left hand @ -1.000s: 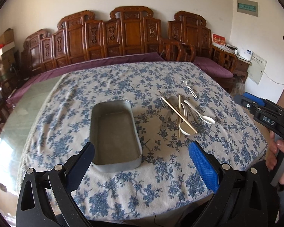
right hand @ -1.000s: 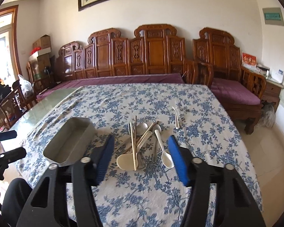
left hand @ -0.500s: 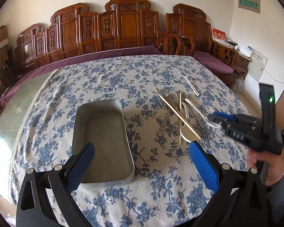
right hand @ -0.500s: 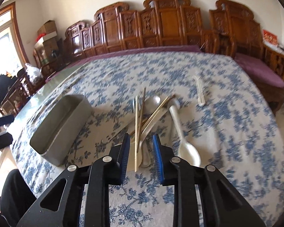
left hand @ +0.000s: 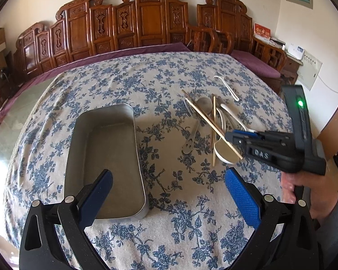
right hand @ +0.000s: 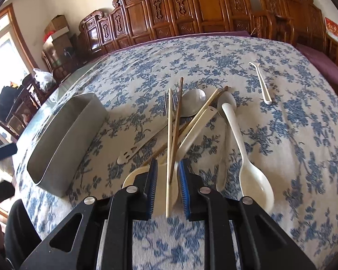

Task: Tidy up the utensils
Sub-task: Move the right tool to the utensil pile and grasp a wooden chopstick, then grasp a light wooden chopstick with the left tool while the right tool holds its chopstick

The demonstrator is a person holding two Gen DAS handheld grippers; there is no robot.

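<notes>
A pile of utensils lies on the floral tablecloth: chopsticks [right hand: 172, 135], white spoons [right hand: 243, 148], a metal fork [right hand: 146, 139] and a metal spoon [right hand: 193, 101]; the pile also shows in the left wrist view [left hand: 210, 126]. An empty metal tray [left hand: 103, 157] sits left of it and shows in the right wrist view [right hand: 63, 139]. My right gripper [right hand: 167, 184] is low over the pile, its jaws narrowed around two chopstick ends with small gaps showing; it also shows in the left wrist view [left hand: 231, 136]. My left gripper [left hand: 169, 191] is wide open and empty near the tray's front end.
A lone small white spoon [right hand: 262, 83] lies farther back on the cloth [left hand: 146, 85]. A carved wooden bench [left hand: 135, 22] stands behind the table. Chairs and boxes [right hand: 56, 29] stand at the left. The table's front edge is close below both grippers.
My right gripper has moved down and forward onto the pile and narrowed from wide open to a slim gap around the chopsticks. My left gripper has moved forward over the table and stayed open.
</notes>
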